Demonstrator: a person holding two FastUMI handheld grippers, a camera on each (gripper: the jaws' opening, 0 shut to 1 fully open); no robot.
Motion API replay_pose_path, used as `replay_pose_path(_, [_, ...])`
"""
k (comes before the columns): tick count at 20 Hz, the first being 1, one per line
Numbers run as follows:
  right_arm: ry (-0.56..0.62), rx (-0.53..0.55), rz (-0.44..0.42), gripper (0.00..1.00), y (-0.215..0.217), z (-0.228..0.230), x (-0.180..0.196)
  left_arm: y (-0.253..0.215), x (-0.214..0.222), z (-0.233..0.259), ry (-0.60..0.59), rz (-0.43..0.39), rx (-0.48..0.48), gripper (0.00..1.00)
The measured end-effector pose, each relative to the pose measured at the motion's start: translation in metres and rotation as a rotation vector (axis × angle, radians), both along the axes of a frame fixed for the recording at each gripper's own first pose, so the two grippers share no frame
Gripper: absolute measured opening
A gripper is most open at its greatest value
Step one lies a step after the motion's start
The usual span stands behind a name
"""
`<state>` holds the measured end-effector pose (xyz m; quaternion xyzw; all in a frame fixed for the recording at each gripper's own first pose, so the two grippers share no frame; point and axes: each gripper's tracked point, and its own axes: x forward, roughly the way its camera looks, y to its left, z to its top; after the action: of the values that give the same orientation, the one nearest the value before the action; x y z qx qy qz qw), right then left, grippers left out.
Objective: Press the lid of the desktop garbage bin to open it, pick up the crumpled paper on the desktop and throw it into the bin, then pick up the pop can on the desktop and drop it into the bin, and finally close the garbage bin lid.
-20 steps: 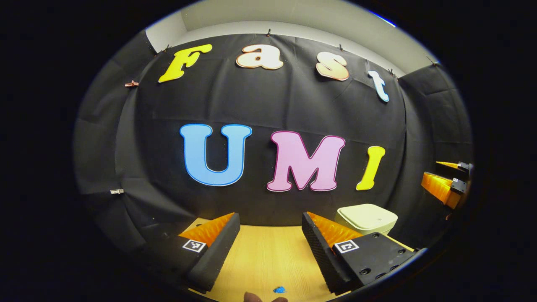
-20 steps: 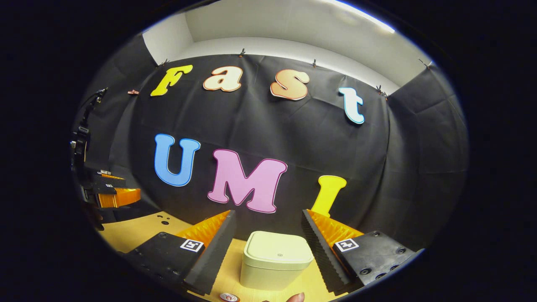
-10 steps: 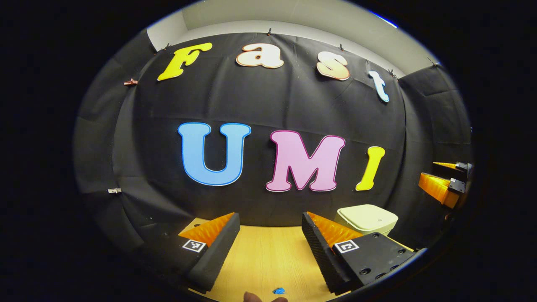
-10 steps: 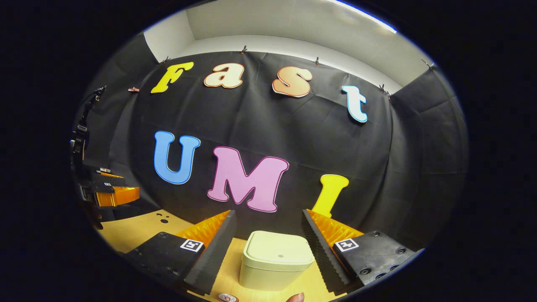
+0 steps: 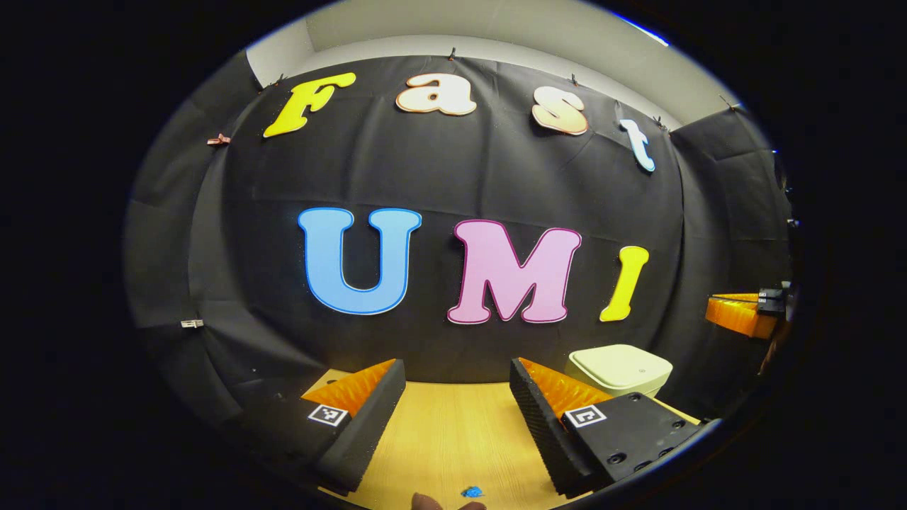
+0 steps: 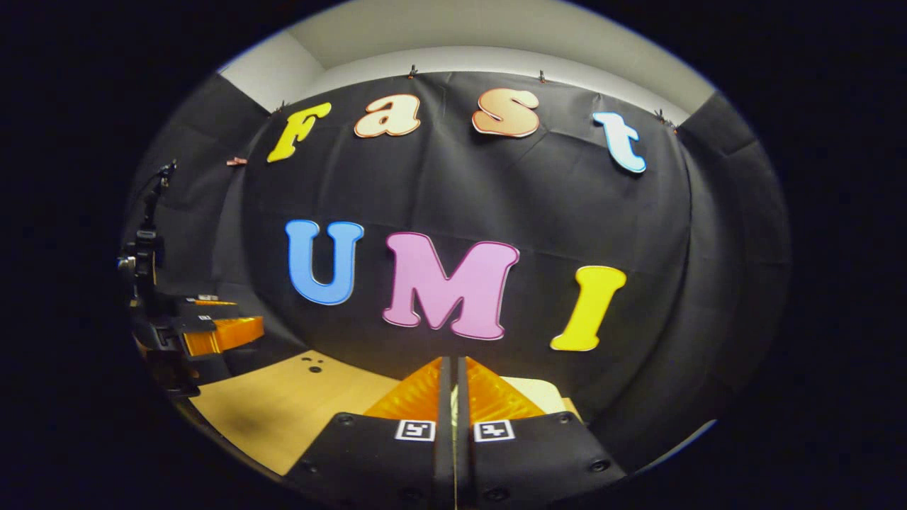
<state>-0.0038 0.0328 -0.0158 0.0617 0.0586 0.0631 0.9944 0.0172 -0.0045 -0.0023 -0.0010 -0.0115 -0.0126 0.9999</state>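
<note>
A cream desktop bin [image 5: 620, 368] with its lid down stands at the back right of the wooden desktop [image 5: 453, 432] in the left gripper view. A small blue crumpled paper [image 5: 472, 491] lies near that view's bottom edge. My left gripper [image 5: 457, 365] is open over bare desktop, with nothing between its fingers. My right gripper [image 6: 451, 361] is shut, fingers pressed together with nothing between them, and a strip of the bin [image 6: 542, 388] shows just behind them. From the left gripper view, the right gripper [image 5: 740, 313] hangs above and to the right of the bin.
A fingertip [image 5: 425, 501] shows at the bottom edge of the left gripper view. In the right gripper view the left gripper [image 6: 212, 333] sits at the far left over the desktop [image 6: 283, 404], near a few small dark holes [image 6: 312, 365]. Black cloth walls close the back and sides.
The right gripper's fingers have closed together and its view has shifted, so the bin is now mostly hidden behind them. The left gripper has barely moved.
</note>
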Motion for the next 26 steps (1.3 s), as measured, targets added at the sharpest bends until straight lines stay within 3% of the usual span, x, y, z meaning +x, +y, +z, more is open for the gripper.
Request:
replay_pose_path(3, [0.024,-0.048,-0.050,0.06,-0.033,-0.012,0.025,-0.001,-0.001,-0.002,0.000,-0.001,0.000,0.95])
replay_pose_path(8, [0.099,-0.045,-0.066,0.05,-0.048,-0.046,0.065,0.003,-0.003,-0.004,0.001,0.009,-0.001,0.95])
replay_pose_path(17, [0.406,0.043,-0.018,0.06,-0.060,-0.151,0.106,0.017,-0.004,-0.015,0.024,0.059,-0.008,0.95])
replay_pose_path(26, [0.595,0.022,0.032,0.07,-0.057,-0.221,0.121,0.015,0.004,-0.029,0.056,0.087,-0.029,0.95])
